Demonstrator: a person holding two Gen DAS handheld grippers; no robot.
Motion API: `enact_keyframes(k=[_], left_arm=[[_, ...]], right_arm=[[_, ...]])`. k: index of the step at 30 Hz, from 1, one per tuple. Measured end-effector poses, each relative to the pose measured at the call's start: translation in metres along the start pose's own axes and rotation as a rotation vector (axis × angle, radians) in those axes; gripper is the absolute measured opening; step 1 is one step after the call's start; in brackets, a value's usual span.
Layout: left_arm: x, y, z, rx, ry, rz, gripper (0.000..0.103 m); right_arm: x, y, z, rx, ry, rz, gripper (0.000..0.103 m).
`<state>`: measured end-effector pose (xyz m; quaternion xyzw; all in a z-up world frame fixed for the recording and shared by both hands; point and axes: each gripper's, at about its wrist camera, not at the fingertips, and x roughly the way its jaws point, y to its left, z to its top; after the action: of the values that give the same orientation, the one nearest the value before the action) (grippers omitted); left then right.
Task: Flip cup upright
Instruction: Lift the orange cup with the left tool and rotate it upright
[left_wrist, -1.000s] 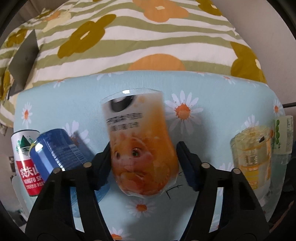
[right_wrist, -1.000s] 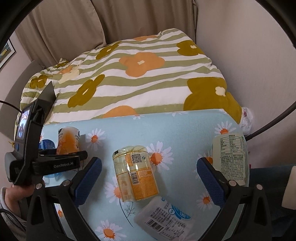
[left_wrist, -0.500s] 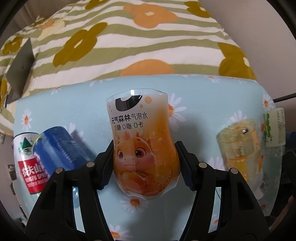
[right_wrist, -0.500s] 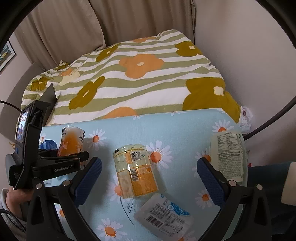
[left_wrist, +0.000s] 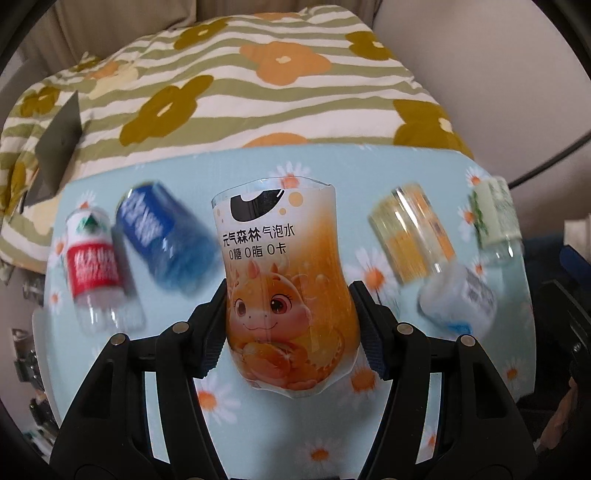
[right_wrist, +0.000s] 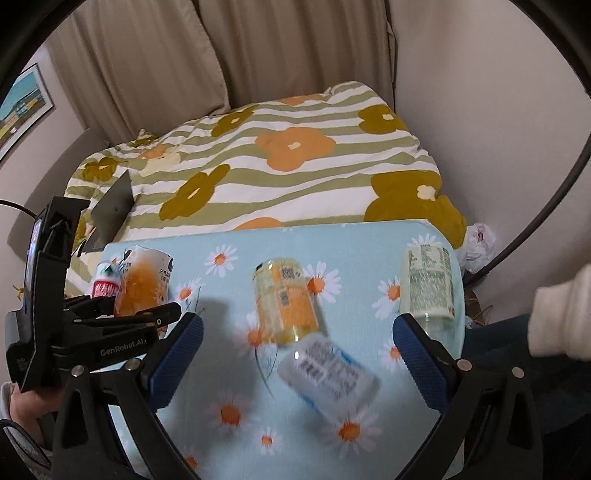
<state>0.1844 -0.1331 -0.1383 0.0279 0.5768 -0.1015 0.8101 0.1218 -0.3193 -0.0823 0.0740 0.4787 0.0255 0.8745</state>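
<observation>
My left gripper (left_wrist: 290, 325) is shut on the orange cartoon-dragon cup (left_wrist: 284, 280) and holds it upright, open rim up, lifted above the daisy-print table (left_wrist: 332, 166). The same cup (right_wrist: 142, 282) shows at the left of the right wrist view, clamped in the left gripper (right_wrist: 122, 310). My right gripper (right_wrist: 295, 350) is open and empty, hovering over the table's near right part, above a yellow-orange cup (right_wrist: 286, 299) and a white-blue cup (right_wrist: 328, 376) that lie on their sides.
A red-white cup (left_wrist: 94, 258) and a blue cup (left_wrist: 166, 232) lie at the left. A yellow cup (left_wrist: 413, 232), a white cup (left_wrist: 458, 299) and a pale green cup (left_wrist: 495, 218) lie at the right. A flower-print bed (right_wrist: 277, 158) borders the far edge.
The left gripper has risen and pulled back with the cup; the cup now stands straight upright. The right gripper has also lifted and tilted up, still open.
</observation>
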Motion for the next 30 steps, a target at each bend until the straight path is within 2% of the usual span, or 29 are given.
enact_keyframes(k=[6,14,21,30], left_arm=[[-0.006,-0.011,-0.050,0.008,0.012,-0.010,0.067],[0.022,-0.013,-0.095,0.008,0.057,-0.009,0.067],[0.037,-0.011,-0.109,0.013,0.077,-0.006,0.067],[0.041,-0.011,-0.116,0.027,0.091,0.015,0.068]], right_arm=[[-0.022,0.003,-0.034,-0.035,-0.003,0.017,0.103],[-0.018,-0.003,-0.077,-0.052,0.038,0.018,0.103],[-0.007,-0.003,-0.095,-0.055,0.075,0.016,0.103],[-0.004,0.000,-0.097,-0.067,0.083,0.021,0.103]])
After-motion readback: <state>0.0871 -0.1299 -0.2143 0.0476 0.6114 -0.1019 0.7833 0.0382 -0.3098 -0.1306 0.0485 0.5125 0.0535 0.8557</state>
